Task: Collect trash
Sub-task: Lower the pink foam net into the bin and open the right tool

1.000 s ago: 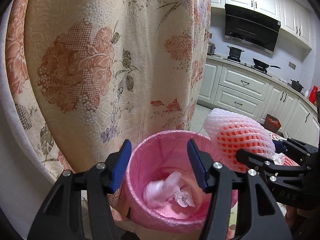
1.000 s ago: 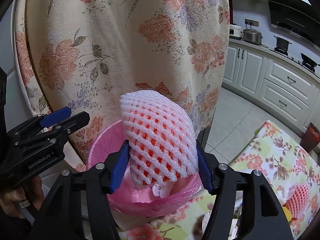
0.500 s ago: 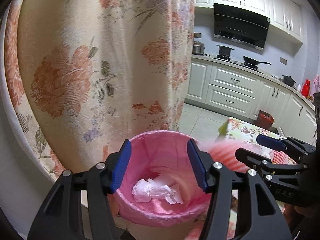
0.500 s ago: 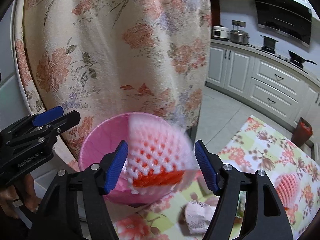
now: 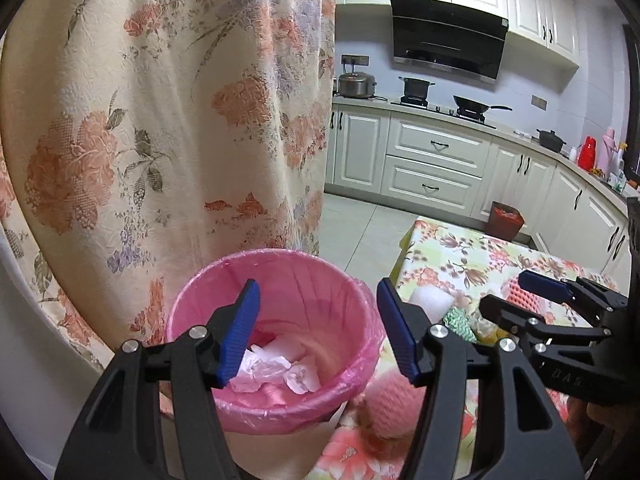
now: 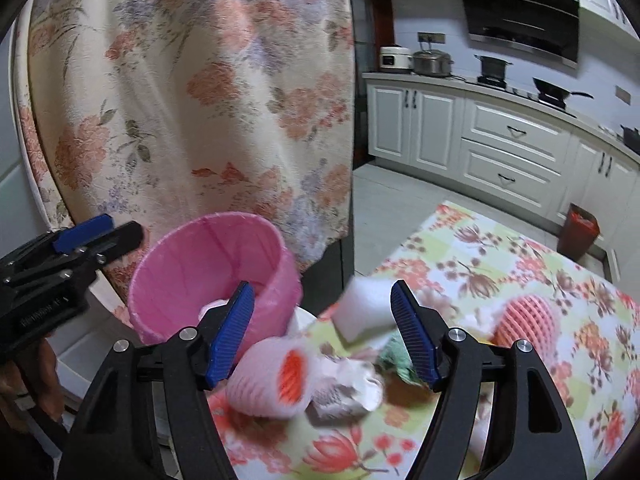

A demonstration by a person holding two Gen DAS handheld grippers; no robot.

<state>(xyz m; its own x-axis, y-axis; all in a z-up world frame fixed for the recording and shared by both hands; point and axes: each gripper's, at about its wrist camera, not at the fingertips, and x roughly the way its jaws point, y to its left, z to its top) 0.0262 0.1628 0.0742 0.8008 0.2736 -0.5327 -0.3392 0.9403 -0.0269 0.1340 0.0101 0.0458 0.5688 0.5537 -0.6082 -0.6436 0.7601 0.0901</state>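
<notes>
My left claw (image 5: pixel 318 330) is opening, empty, over the pink bin (image 5: pixel 272 344) holding crumpled tissue; my right claw (image 6: pixel 322 334) gapes empty above a foam net (image 6: pixel 272 380) lying on the bench (image 6: pixel 520 264), beside the bin.

Glossy pink plastic bin liner (image 5: pixel 280 280), foam-mesh fruit sleeve (image 6: pixel 276 380), matt cloth curtain (image 5: pixel 160 100).

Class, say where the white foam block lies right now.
In the right wrist view the white foam block lies on the floral tablecloth, right of the pink bin, beyond the crumpled paper.
</notes>
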